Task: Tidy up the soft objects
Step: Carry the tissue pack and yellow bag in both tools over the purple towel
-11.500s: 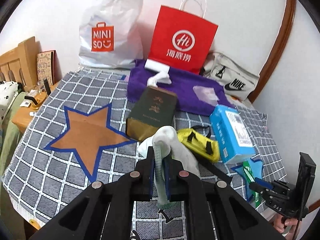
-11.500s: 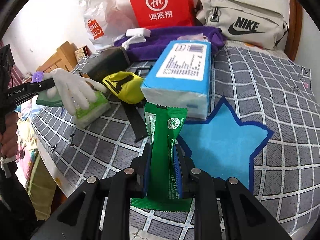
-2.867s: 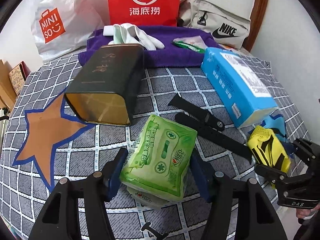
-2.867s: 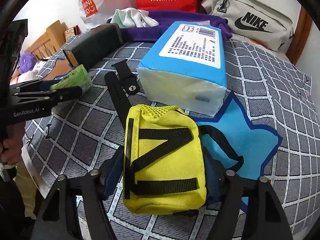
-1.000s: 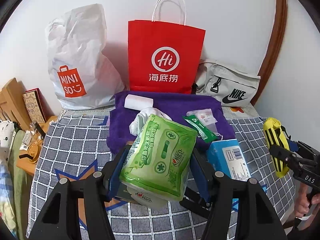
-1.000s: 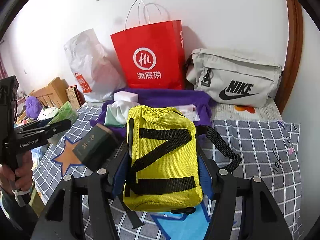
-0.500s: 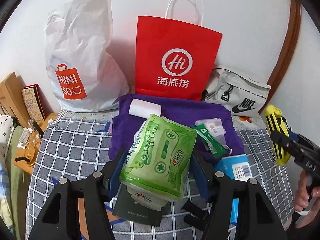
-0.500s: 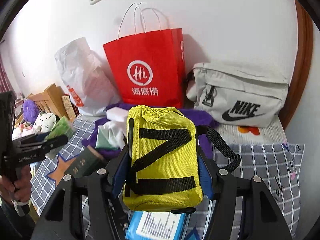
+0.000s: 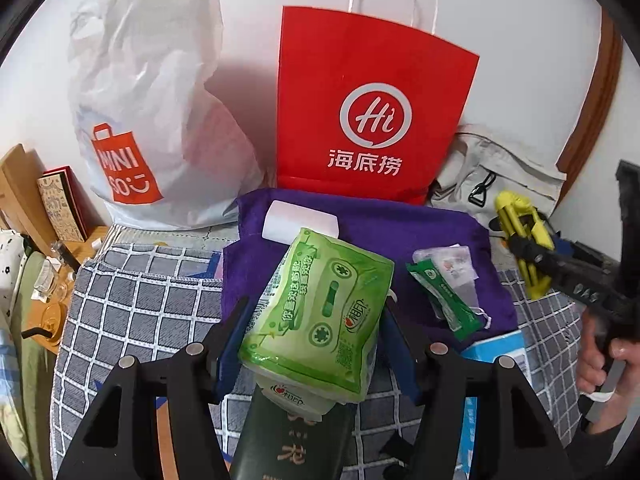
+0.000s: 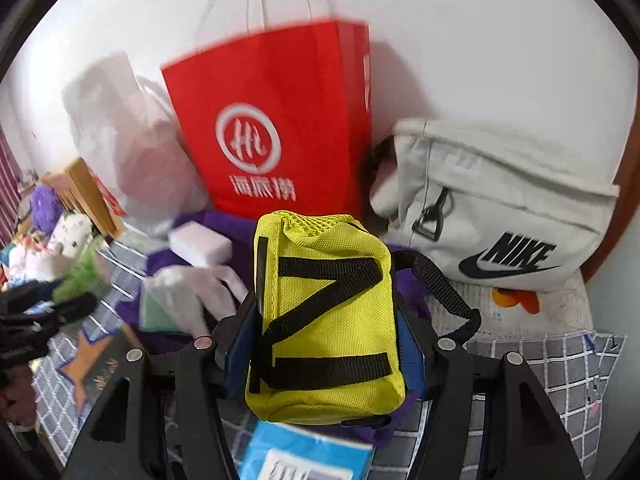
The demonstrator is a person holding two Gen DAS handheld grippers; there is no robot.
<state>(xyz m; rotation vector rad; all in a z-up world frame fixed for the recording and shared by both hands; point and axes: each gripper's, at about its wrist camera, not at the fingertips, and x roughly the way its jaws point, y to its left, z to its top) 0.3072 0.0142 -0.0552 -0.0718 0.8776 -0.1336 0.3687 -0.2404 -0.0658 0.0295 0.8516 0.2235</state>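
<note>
- My left claw (image 9: 316, 320) is clamped on the green tissue pack (image 9: 320, 312), gripping its two sides so the soft pack hangs flat and doesn't fold.
- My right claw (image 10: 324, 344) grips the yellow pouch (image 10: 326, 316) by its flanks, its black strap (image 10: 444, 300) dangling loose to the right.
- Both are held up in the air over the purple towel (image 9: 400, 228), which I judge to be the collecting spot for soft things: a white foam block (image 9: 300, 220), a green sachet (image 9: 444, 300) and a clear packet (image 9: 448, 260) already lie on it, and a white glove (image 10: 192, 296) shows in the right view.
- The hard dark green box (image 9: 288, 440) and the blue tissue box (image 9: 500, 352) sit off the towel, on the grey checked cloth (image 9: 132, 312).
- Whether that cloth covers a bed or a desk, I cannot tell.
- Along the white wall stand a red paper bag (image 9: 372, 108), a white Miniso bag (image 9: 148, 112) and a grey Nike bag (image 10: 500, 216).
- The right view is blurred.
</note>
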